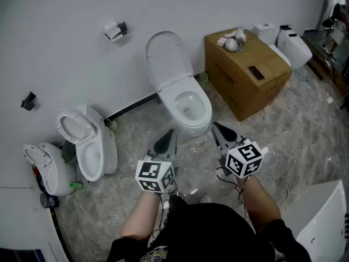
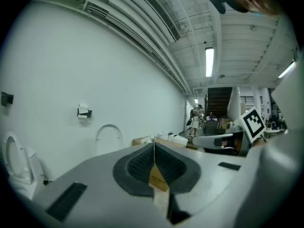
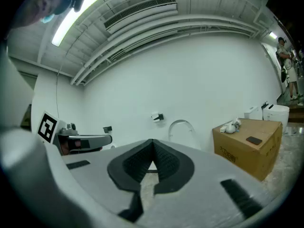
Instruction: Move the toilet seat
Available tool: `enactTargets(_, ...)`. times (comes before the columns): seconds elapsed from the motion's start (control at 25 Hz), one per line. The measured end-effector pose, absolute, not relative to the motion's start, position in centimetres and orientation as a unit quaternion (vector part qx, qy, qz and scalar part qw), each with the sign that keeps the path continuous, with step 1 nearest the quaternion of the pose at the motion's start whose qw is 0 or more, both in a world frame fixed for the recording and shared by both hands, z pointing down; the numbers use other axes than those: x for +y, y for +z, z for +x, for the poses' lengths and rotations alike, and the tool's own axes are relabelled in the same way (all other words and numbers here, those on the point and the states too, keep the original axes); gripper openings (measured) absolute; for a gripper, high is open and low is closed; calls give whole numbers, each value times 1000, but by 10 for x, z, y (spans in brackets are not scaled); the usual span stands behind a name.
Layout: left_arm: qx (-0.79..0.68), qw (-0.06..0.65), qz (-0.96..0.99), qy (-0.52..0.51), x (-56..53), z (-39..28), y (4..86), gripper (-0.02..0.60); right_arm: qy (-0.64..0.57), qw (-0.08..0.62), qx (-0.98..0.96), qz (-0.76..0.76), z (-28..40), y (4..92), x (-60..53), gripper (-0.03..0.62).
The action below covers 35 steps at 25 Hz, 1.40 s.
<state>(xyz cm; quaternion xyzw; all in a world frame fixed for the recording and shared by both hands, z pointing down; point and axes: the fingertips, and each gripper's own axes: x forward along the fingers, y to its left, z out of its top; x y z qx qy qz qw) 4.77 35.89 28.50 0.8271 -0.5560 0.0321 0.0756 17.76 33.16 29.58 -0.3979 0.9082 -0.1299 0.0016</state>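
The white toilet stands against the wall in the middle of the head view, with its lid raised upright against the wall. The bowl is open below it. My left gripper and right gripper hover side by side just in front of the bowl, pointing at it, apart from it. Both are shut with nothing between the pads. In the left gripper view the shut left gripper points toward the raised lid. The right gripper likewise faces the lid.
A second toilet with its seat up stands at the left, beside another white fixture. A cardboard box with small items sits right of the toilet, with more toilets behind it. A paper holder is on the wall.
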Motion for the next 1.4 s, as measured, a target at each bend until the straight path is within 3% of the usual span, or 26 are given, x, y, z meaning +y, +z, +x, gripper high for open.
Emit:
enactTargets(0.52, -555, 74, 828, 26, 349, 23, 282, 11, -115, 16, 906, -407, 155, 286, 320, 11)
enactTargets(0.6, -552, 75, 830, 27, 346, 17, 282, 12, -116, 18, 905, -408, 149, 285, 317, 56)
enactTargets(0.72, -549, 71, 832, 25, 342, 6, 283, 14, -119, 20, 904, -410, 138, 285, 313, 70)
enactTargets(0.88, -541, 72, 838, 25, 334, -10, 284, 116, -120, 22, 901, -416, 122, 285, 306, 102)
enactTargets(1.16, -536, 75, 840, 26, 312, -53, 286, 175, -128, 27, 895, -427, 85, 284, 286, 183)
enactTargets(1.4, -523, 76, 848, 34, 288, -90, 289, 195, -134, 31, 889, -436, 47, 288, 263, 211)
